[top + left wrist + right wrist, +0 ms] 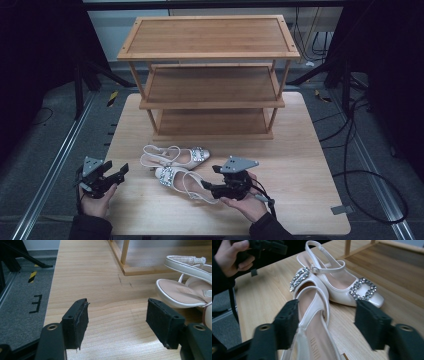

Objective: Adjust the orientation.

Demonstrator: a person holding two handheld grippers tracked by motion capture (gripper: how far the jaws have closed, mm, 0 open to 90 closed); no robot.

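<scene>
On the table (310,165), near its front edge:
Shoes: two white shoes (176,156) (182,182), touching
Rack: one (210,75), three shelves
Left gripper (111,172): wide, nothing held
Right gripper (210,180): wide, around heel strap, not pressing

Two cream slingback shoes lie side by side, toes opposite: near shoe (182,183) toe left, far shoe (175,156) toe right, both with sparkling buckles.

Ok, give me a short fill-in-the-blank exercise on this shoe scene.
1. The wooden rack behind the shoes has ___ shelves.
2. Each white shoe has a sparkly ___ on its toe.
3. The jaws of the right gripper stand ___ over the near shoe's heel strap.

Missing words: three; buckle; open
</scene>
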